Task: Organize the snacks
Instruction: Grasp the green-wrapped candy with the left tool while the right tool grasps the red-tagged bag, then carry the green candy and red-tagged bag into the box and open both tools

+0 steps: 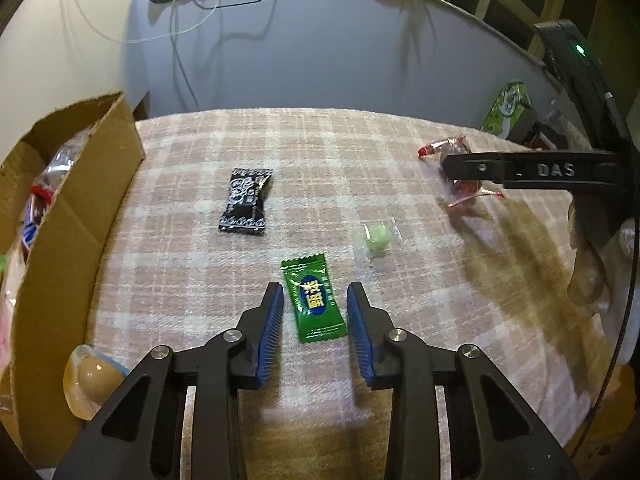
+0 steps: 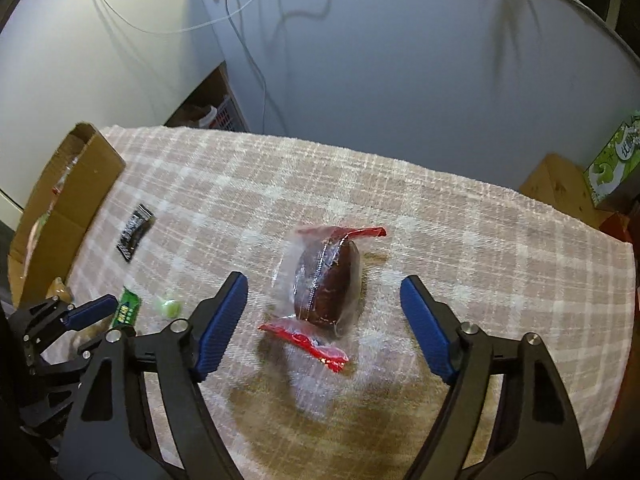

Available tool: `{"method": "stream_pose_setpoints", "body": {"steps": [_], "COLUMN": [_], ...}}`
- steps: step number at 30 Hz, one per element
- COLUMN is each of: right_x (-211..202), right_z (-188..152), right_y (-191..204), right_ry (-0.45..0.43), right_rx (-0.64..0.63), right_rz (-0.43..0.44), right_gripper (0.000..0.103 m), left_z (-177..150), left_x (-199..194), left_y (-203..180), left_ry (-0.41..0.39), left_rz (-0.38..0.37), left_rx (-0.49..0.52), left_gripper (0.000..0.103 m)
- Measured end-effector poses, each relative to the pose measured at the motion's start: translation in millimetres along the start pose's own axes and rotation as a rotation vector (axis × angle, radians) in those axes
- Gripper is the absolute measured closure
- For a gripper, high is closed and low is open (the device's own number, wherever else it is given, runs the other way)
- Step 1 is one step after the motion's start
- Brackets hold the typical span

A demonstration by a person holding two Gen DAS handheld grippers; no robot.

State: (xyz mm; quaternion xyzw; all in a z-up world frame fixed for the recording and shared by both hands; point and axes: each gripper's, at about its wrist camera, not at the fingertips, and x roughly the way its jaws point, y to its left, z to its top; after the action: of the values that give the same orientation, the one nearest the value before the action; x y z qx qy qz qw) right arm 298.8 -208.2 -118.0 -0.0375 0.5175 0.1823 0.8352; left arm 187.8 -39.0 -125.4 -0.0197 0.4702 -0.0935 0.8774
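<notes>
Left wrist view: left hand-held gripper (image 1: 315,306) nearest, jaws apart, green candy (image 1: 314,297) lying between blue pads on checked bench cloth (image 1: 360,152), pads not pressing it. Beyond: pale green sweet (image 1: 376,239), black packet (image 1: 246,202), cardboard box (image 1: 72,216) at left edge with snacks inside, seen only here. Right wrist view: right hand-held gripper (image 2: 324,296) wide open, straddling clear-wrapped dark cake with red ends (image 2: 326,280), untouched; wrapper detail clear only here.
</notes>
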Motion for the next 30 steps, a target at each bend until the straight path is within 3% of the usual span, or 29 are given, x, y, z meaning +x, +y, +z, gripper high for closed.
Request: {"method": "stream_pose_setpoints", "body": {"steps": [3,10,15,30], "right_x": [8,22,20,-33], "right_z": [2,4,3,-8], "right_y": [3,8,5,18], "right_ry": [0.017,0.045,0.038,-0.063], "right_rx": [-0.006,-0.03,-0.023,-0.03], "right_rz": [-0.003,-0.026,-0.02,0.051], "right_gripper": [0.032,0.054,0.062,0.066], "left_z": [1,-1,-2,-1], "left_x": [3,4,0,-48], "left_y": [-7,-10,-10,10], "left_ry": [0.0,-0.016,-0.023,-0.117], "left_rz": [0.021,0.048,0.044,0.022], "left_rx": [0.029,0.053,0.041,0.005], "left_gripper": [0.082,0.085,0.086,0.086]}}
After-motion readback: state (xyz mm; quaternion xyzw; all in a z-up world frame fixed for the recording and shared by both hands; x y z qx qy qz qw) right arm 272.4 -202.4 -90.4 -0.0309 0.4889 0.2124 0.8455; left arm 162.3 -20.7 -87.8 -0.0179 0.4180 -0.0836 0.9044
